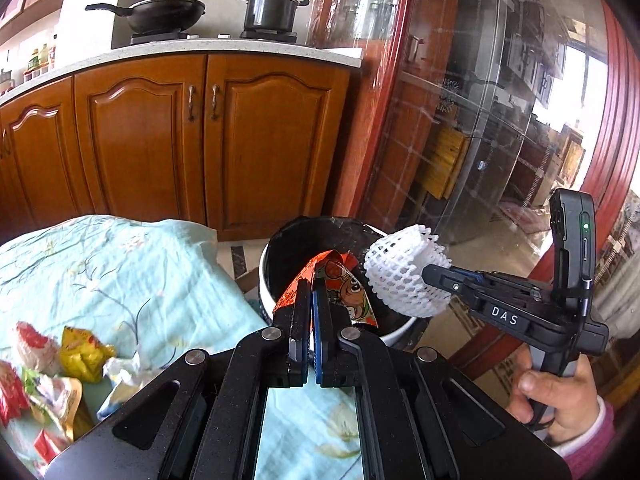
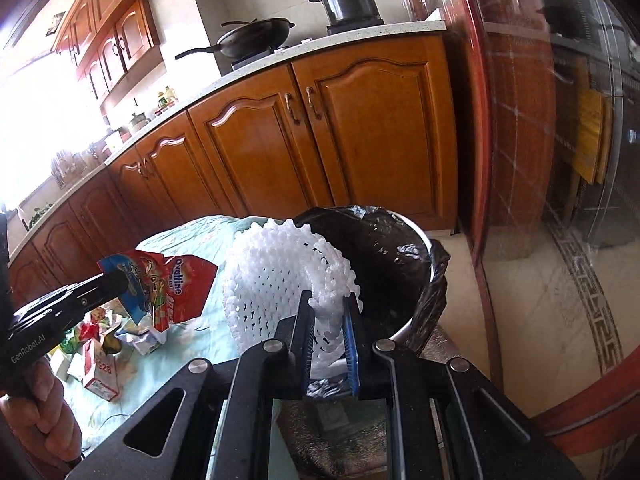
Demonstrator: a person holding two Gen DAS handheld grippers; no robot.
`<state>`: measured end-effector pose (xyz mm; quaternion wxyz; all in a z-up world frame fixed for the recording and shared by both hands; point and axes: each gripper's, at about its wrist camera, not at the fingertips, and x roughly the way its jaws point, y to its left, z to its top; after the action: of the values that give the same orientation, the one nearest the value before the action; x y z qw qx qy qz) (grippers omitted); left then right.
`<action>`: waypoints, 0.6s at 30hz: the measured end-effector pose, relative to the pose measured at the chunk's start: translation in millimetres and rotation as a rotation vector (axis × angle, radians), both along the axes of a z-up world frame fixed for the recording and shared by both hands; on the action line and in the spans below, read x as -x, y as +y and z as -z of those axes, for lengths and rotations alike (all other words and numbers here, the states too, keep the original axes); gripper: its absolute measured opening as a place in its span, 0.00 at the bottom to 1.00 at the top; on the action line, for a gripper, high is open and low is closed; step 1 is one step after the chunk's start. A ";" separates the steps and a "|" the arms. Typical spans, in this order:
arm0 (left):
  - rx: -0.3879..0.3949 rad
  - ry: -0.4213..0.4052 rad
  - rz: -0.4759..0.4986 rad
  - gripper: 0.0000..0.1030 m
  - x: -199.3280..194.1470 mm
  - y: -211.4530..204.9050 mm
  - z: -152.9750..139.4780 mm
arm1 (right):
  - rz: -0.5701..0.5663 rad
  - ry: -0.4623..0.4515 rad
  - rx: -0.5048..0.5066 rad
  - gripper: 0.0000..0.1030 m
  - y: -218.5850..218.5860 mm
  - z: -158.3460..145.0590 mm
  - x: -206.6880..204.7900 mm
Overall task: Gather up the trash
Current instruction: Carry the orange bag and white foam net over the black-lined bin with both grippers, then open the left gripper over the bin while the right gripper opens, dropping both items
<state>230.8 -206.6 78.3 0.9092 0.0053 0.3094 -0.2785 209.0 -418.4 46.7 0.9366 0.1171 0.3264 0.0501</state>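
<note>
Over the black-lined trash bin, the left claw is clamped on a crinkly red snack wrapper poking from its tips. Just right of the bin's middle, the right claw pinches a soft white foam net sleeve, tubular and lattice-textured. More glossy wrappers lie on the floral-cloth desk left of the bin.

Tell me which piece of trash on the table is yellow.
The crumpled yellow wrapper on the cloth, beside the red-and-white net; the others are red, white or mixed.

Daylight glares from the left, perhaps a window; fisheye-bent edges.
</note>
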 end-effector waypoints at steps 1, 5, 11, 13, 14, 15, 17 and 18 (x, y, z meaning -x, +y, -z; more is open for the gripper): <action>-0.005 0.003 0.001 0.00 -3.7 -2.9 2.3 | 0.001 0.007 0.006 0.13 -2.0 0.9 -4.2; -0.019 0.039 0.009 0.00 -22.6 -16.5 13.2 | 0.006 0.046 0.024 0.13 -10.1 6.4 -23.8; -0.059 0.076 0.027 0.01 -41.4 -34.2 28.4 | 0.003 0.105 0.065 0.14 -13.4 15.9 -46.3; -0.068 0.087 0.030 0.01 -44.6 -36.7 32.3 | 0.001 0.120 0.076 0.14 -14.4 19.7 -51.5; -0.071 0.093 0.032 0.01 -46.7 -38.2 33.9 | 0.000 0.127 0.081 0.14 -14.6 21.1 -53.8; -0.072 0.097 0.033 0.01 -48.4 -39.1 35.3 | 0.000 0.134 0.087 0.14 -13.8 22.7 -55.0; -0.077 0.106 0.035 0.01 -51.5 -41.2 38.0 | -0.001 0.145 0.092 0.14 -14.1 24.9 -58.3; -0.079 0.112 0.036 0.01 -55.0 -45.0 39.2 | -0.003 0.149 0.093 0.15 -14.5 25.9 -59.3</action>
<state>285.8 -251.6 39.1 0.8845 0.0314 0.3703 -0.2822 268.3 -432.9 20.7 0.9140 0.0762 0.3975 0.0275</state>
